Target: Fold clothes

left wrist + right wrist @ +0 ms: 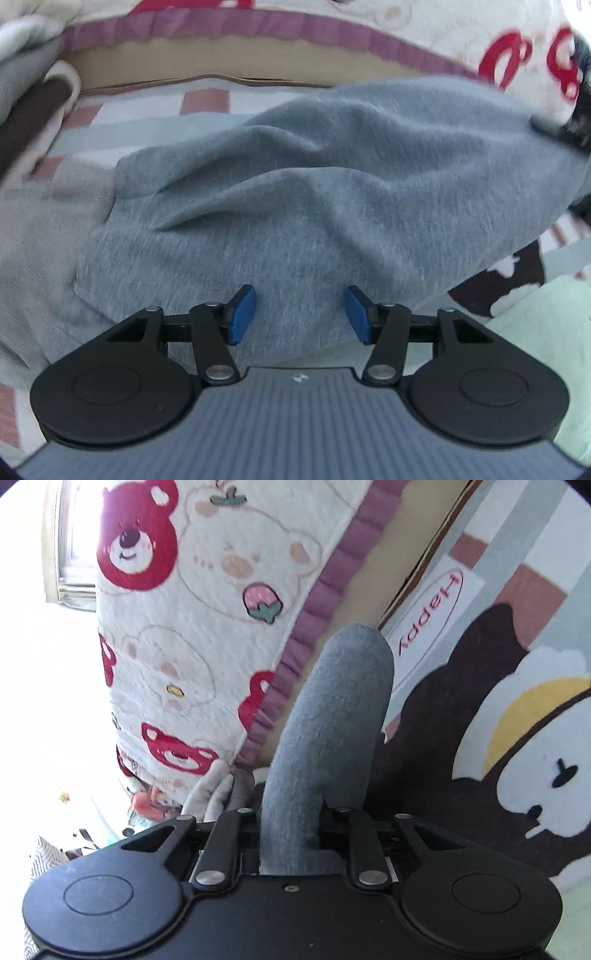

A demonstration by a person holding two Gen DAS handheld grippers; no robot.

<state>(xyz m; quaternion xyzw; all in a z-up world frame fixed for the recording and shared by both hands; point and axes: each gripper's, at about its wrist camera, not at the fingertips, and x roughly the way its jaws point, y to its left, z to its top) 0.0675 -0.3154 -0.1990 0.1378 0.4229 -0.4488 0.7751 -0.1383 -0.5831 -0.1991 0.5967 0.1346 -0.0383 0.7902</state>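
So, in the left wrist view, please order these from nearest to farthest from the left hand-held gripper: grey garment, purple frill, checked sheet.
1. Grey garment: directly under and ahead of the open left hand-held gripper.
2. Checked sheet: beyond the garment, upper left.
3. Purple frill: farthest, along the top.

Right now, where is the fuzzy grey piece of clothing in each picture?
Left wrist view: the fuzzy grey fleece garment fills the middle, spread beyond the open left gripper.
Right wrist view: a narrow fold of it stands up in the centre, pinched in the right gripper.
Shared landmark: the white quilt with red bears and a purple frilled edge, top in the left view, left in the right view.
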